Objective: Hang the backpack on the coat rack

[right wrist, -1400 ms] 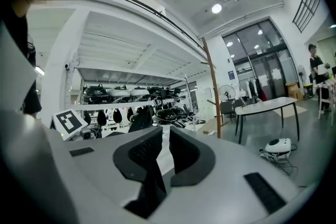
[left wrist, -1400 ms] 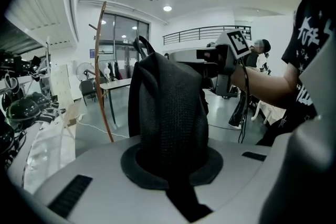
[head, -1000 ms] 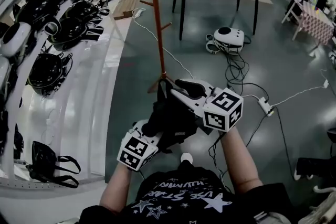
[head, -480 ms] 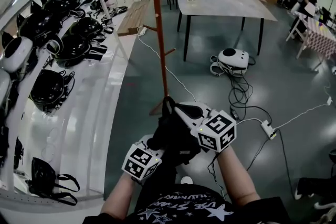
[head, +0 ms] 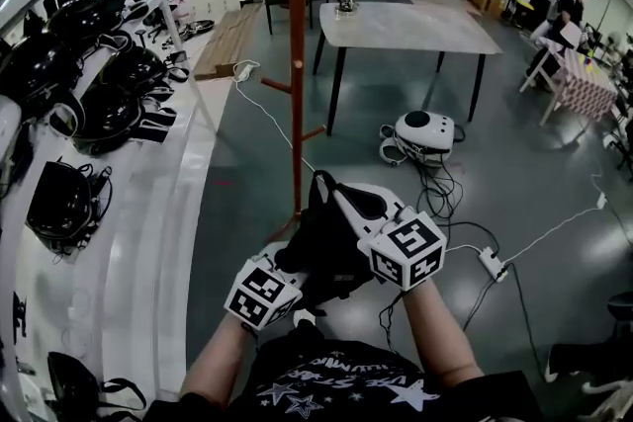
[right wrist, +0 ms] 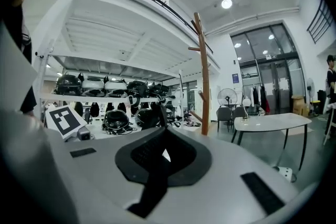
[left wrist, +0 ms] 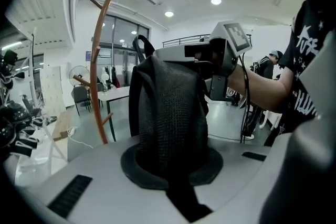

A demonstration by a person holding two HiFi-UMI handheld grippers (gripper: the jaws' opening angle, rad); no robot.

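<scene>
Black backpack (head: 321, 247) upright, off floor, near tall reddish-brown coat rack (head: 297, 64)

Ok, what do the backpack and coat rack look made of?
The backpack: black woven fabric, probably nylon; matte, with a fine mesh grain, folding softly. The coat rack: likely wood, reddish-brown with a slight sheen and angled pegs; painted metal can't be ruled out.

Shirt (head: 341, 390): white lettering among printed stars, only "STAR" legible, remainder unreadable | Marker cubes (head: 407, 252): black-and-white square code patterns on each face, no letters or numbers | Blue wall sign (right wrist: 232, 78): beside the glazed front, too small to read
</scene>
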